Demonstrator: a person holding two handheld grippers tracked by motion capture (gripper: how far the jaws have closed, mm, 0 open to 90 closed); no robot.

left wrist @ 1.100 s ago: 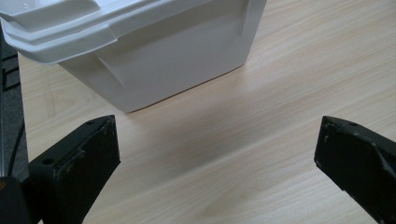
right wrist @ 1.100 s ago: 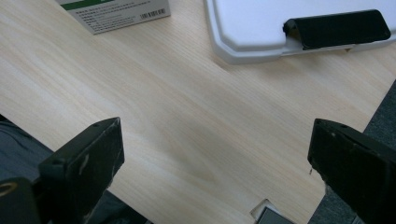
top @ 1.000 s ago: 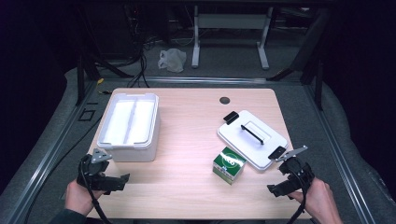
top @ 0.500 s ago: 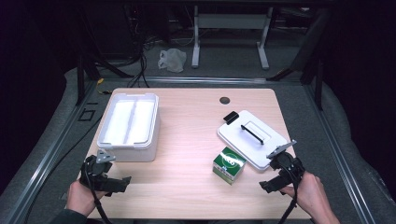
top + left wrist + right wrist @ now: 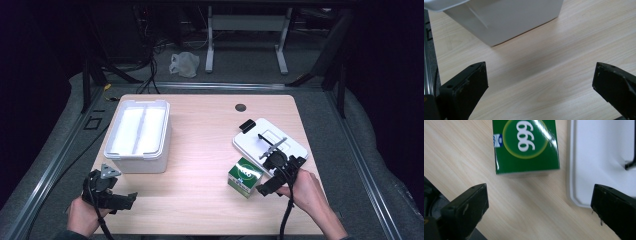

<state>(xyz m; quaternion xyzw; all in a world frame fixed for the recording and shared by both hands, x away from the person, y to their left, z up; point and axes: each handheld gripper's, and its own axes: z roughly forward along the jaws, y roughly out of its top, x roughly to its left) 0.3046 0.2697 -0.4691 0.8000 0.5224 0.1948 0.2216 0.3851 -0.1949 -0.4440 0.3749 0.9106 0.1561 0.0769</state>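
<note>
Just ahead of the right gripper [image 5: 262,188], whose fingers were spread wide and grasped nothing, lay the green box [image 5: 526,146] on the surface [image 5: 205,150], beside the white lid [image 5: 599,157]. Left gripper [image 5: 131,197] fingers were spread too, near the white tub [image 5: 504,20].

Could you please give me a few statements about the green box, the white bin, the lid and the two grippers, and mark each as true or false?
1. The green box stands on the table beside the white lid. True.
2. The right gripper is shut on the green box. False: in the right gripper view its jaws stand wide apart, short of the box.
3. The lid sits on the white bin. False: the lid lies on the table at the right, and the bin is open at the left.
4. The left gripper is open. True.
5. The green box lies inside the bin. False: it is on the table.
</note>
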